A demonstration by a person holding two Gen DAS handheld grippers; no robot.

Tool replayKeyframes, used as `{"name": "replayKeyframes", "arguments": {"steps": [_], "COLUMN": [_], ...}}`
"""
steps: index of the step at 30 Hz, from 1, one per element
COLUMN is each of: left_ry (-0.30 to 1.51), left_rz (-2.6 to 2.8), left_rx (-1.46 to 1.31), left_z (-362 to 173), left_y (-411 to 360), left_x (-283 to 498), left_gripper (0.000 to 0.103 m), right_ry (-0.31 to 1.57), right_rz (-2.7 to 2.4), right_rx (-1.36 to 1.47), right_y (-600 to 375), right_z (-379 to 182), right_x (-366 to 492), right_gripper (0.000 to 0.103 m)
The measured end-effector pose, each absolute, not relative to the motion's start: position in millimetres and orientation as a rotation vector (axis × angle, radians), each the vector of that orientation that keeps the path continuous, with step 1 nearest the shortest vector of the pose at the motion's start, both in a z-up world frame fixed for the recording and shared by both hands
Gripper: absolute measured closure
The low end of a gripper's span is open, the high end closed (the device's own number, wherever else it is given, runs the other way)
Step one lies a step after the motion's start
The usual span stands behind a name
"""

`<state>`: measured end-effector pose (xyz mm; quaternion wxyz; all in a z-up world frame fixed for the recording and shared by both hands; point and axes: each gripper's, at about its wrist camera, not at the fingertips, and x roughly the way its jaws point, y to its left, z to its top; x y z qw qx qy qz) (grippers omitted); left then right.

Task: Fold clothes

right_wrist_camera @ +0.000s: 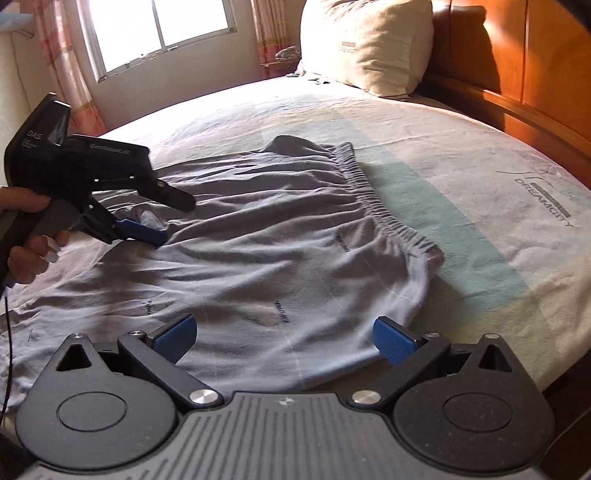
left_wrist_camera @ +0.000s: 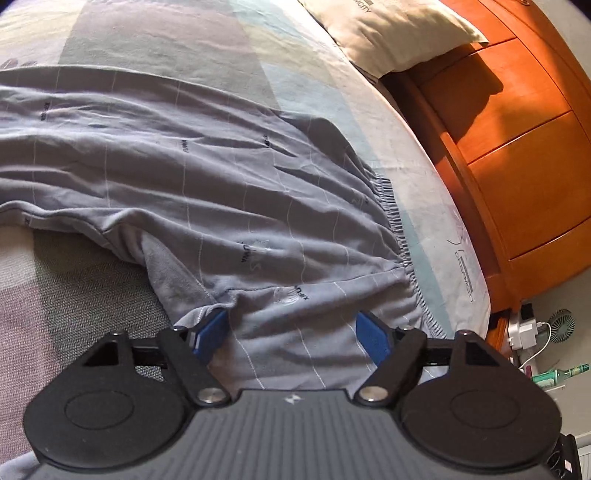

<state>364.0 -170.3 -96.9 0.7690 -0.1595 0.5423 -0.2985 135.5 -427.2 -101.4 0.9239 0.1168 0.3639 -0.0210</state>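
Grey trousers [right_wrist_camera: 280, 236] with thin pale lines and small dark printed words lie spread and wrinkled on the bed [right_wrist_camera: 461, 177], which has a sheet with broad pale bands of colour. Their gathered elastic waistband [right_wrist_camera: 384, 210] points toward the side of the bed where the pillow is, and the cloth runs away from it to the left in the right wrist view. In the left wrist view the same trousers [left_wrist_camera: 177, 158] fill the middle of the picture, and the waistband [left_wrist_camera: 402, 240] curves down the right side of them. The left gripper [left_wrist_camera: 291, 330] is low over the edge of the cloth; its two blue fingers [left_wrist_camera: 212, 328] are spread apart with the fabric between them, and they do not pinch it. In the right wrist view this left gripper [right_wrist_camera: 170, 218] comes in from the left, held by a hand [right_wrist_camera: 26, 236], and its tips are at a small bunched fold. The right gripper [right_wrist_camera: 284, 339] hovers over the near edge of the trousers with its blue fingers [right_wrist_camera: 393, 341] wide apart and holding nothing. A cream pillow [right_wrist_camera: 365, 44] leans on the orange wooden headboard [right_wrist_camera: 535, 66]. Behind the bed a bright window [right_wrist_camera: 159, 29] stands between pink curtains [right_wrist_camera: 62, 70].
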Motion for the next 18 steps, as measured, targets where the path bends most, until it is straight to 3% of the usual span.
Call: {"name": "replayKeyframes", "arguments": {"steps": [12, 18], "left_ry": [1.000, 0.915], "left_rz": [-0.698, -0.723], "left_rx": [0.143, 0.296], "left_z": [-59.6, -64.1], "left_y": [-165.5, -157.7], "left_x": [266.8, 203.7], "left_gripper": [0.026, 0.022], "right_ry": [0.782, 0.804], "right_rz": [0.093, 0.168], "right_rx": [0.752, 0.867], "right_y": [-493.6, -486.3], "right_z": [-121.0, -129.5], "right_x": [143.5, 132.5], "right_gripper": [0.000, 0.000]}}
